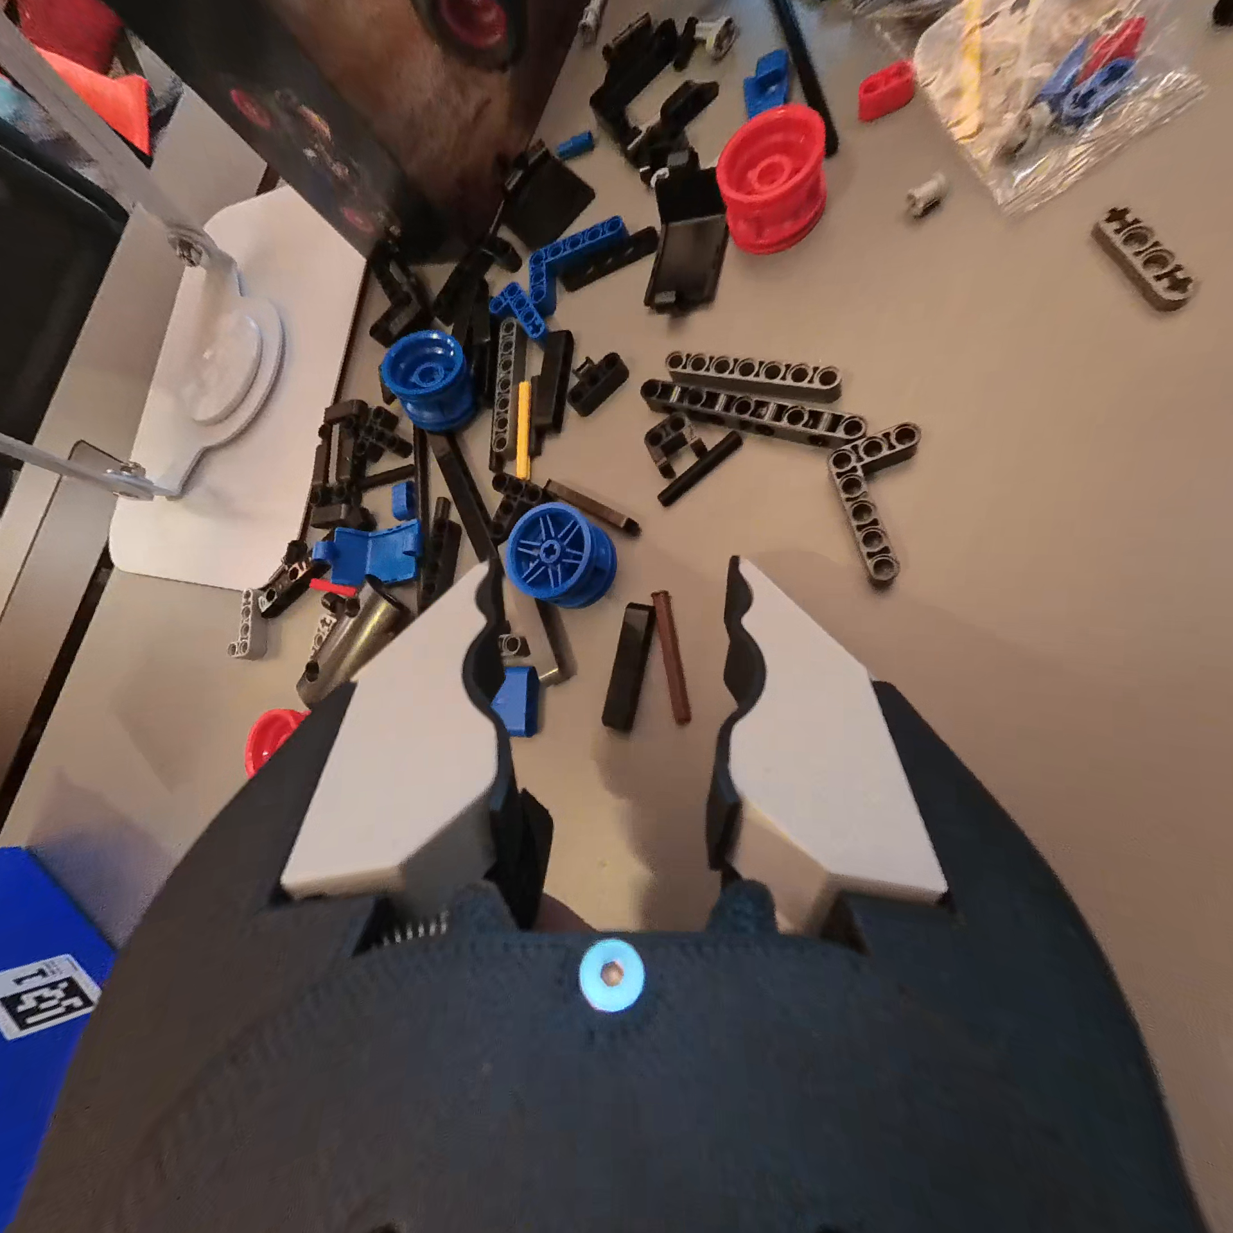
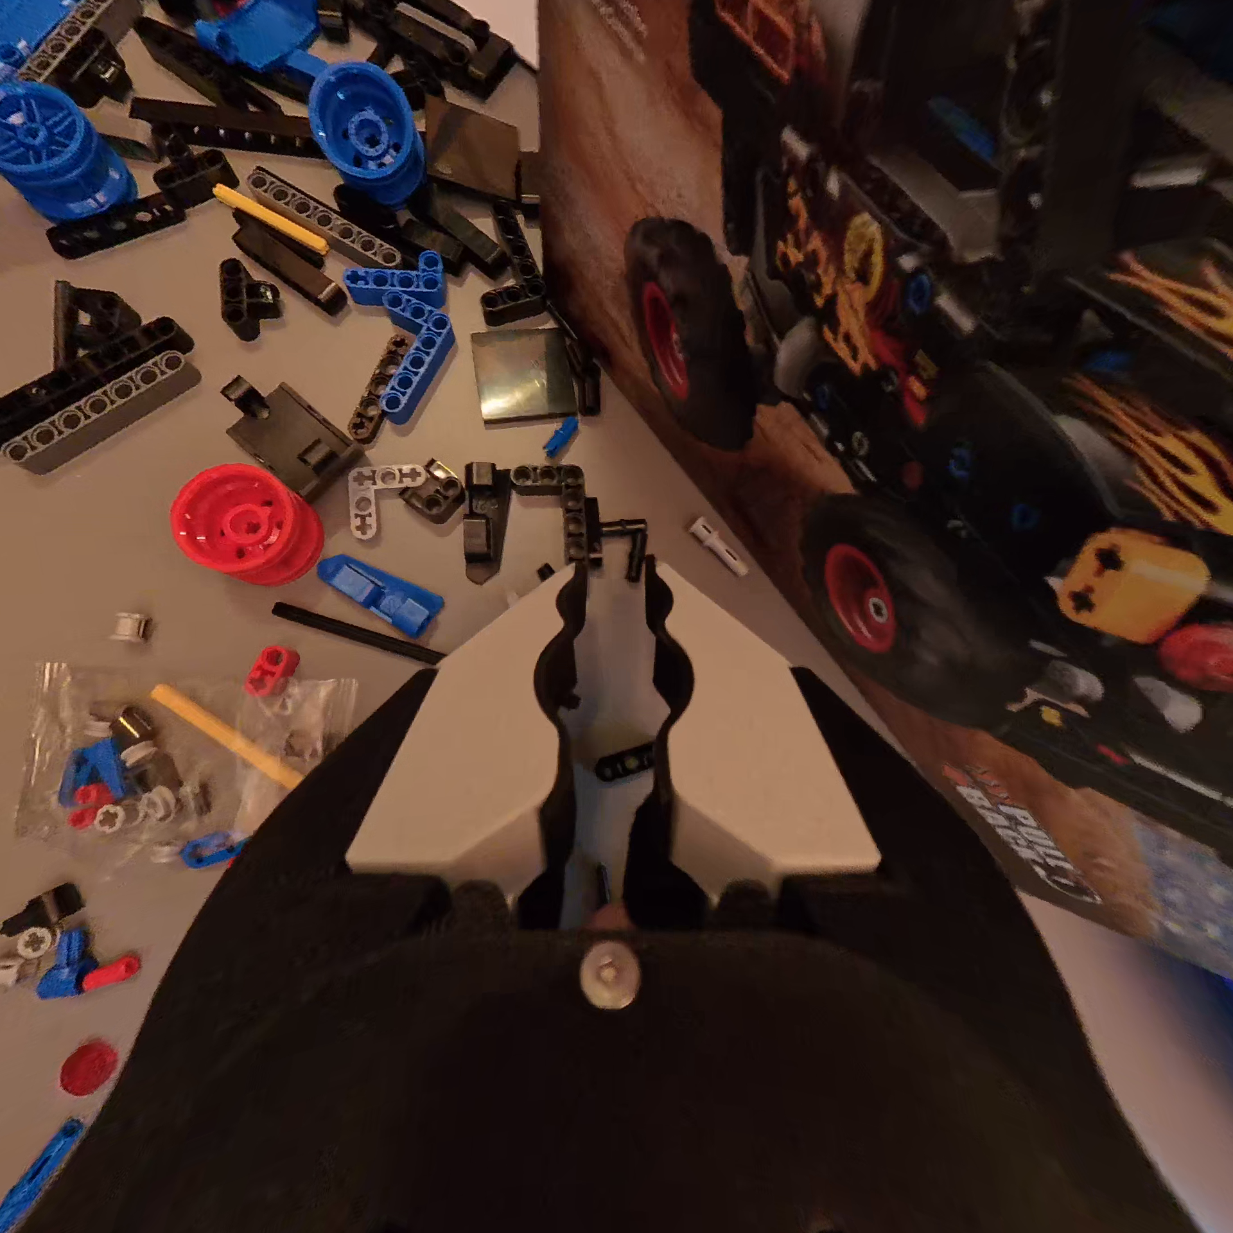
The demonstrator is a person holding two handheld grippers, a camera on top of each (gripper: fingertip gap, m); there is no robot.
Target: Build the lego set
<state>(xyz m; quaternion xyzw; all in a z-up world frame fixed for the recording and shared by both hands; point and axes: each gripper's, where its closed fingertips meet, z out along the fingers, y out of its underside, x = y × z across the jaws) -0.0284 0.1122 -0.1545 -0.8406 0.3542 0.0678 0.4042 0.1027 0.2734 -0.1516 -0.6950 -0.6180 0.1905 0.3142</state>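
Beige tabletop (image 1: 1001, 467) is lying strewn with lego pieces (image 1: 754, 393). Left gripper (image 1: 610, 580) is hovering spread wide, while only the right view is showing the right gripper (image 2: 614, 567) narrowly parted beside the set's box (image 2: 934, 400).

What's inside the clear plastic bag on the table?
The clear plastic bag holds a yellow axle, blue pieces, and small red and grey connectors. Pieces underneath those are covered, and glare hides more.

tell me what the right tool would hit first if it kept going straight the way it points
Probably the black L-shaped beam with a pin and small bent connector, lying just beyond the right tool. Its narrowly open fingertips almost reach it, though depth is unclear.
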